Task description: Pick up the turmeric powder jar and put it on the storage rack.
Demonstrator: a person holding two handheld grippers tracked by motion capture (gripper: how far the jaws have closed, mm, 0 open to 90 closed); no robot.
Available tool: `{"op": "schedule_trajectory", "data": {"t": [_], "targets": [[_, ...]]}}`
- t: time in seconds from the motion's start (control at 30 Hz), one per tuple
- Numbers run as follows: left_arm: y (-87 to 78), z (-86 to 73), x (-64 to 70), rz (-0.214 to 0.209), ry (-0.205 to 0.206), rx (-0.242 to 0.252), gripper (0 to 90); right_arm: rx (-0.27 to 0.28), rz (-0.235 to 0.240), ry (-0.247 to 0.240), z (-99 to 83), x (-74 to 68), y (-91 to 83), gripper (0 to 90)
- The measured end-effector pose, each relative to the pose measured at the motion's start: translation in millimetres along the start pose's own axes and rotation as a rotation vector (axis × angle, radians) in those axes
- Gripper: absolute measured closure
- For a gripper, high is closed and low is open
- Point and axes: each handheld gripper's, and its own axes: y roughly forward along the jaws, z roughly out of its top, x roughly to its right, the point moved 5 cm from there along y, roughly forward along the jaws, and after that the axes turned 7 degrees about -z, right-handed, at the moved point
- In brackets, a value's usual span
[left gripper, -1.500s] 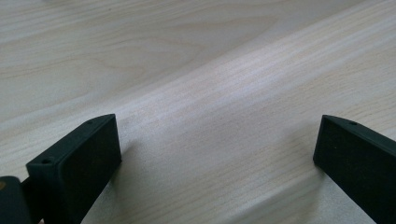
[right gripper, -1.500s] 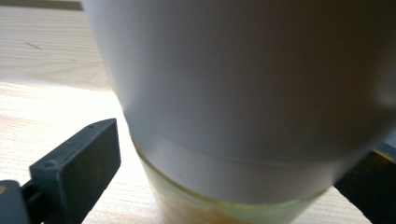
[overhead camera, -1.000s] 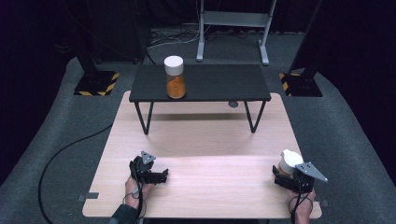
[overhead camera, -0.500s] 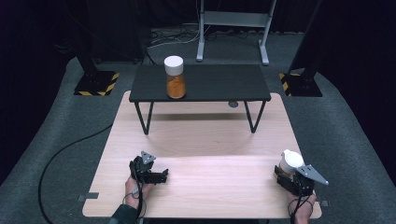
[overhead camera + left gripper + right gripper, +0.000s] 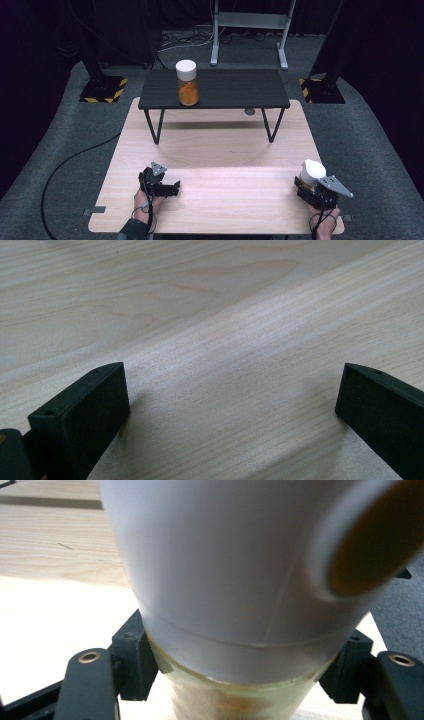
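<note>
Both hand-held grippers are black: the left (image 5: 172,188) and right (image 5: 306,189) each carry a grey three-cornered plate; a dark sleeve (image 5: 132,231) shows behind the left.

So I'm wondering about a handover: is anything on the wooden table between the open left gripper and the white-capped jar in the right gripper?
Nothing visible. The left gripper sits open on the wooden table, and bare tabletop runs across to the white-capped jar clamped in the right gripper.
</note>
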Motion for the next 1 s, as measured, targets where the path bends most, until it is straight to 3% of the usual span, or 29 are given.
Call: {"op": "schedule_trajectory", "data": {"t": [0.7,1.0], "targets": [[-0.3,-0.1,-0.2,-0.001,-0.001,0.0,0.7,0.013,0.091,-0.08,38.4,-14.0,5.6,29.5],[-0.3,-0.3,0.0,0.001,0.0,0.001,0.8,0.014,0.118,-0.084,48.2,-16.5,12.7,29.5]]}}
